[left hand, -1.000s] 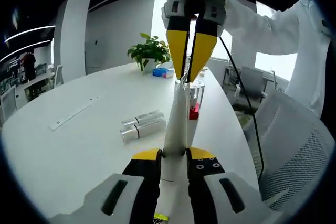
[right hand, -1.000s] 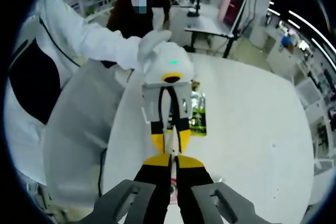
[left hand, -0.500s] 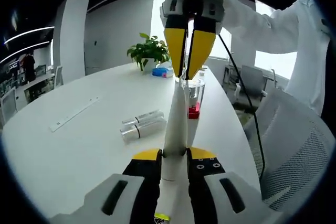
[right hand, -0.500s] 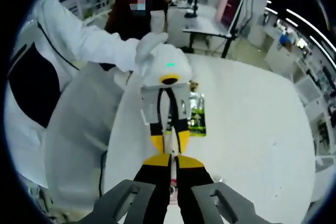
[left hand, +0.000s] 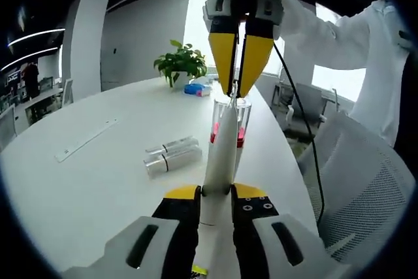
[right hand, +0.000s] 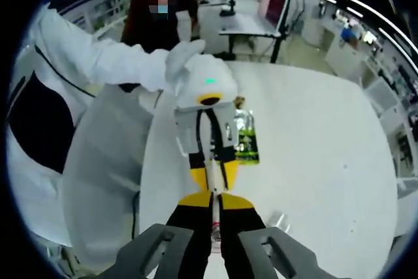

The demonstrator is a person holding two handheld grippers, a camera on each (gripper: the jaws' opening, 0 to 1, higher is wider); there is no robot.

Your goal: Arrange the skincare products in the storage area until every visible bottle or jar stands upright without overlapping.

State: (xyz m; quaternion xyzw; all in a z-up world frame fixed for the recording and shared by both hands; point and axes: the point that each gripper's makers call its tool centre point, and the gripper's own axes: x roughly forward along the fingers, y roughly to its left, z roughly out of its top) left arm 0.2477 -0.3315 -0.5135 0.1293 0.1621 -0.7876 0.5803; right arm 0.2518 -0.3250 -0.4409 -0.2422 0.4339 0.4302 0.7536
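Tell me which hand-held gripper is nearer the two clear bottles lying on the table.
Left. The left hand-held gripper clamps the white tube's base beside the clear bottles; the right hand-held gripper pinches its far tip.

We have lifted the white tube (left hand: pixel 220 155) a little: behind it, the clear bottle (left hand: pixel 236 119) with the red band now sits higher in the frame, nearer the right gripper's (left hand: pixel 239 89) tips.
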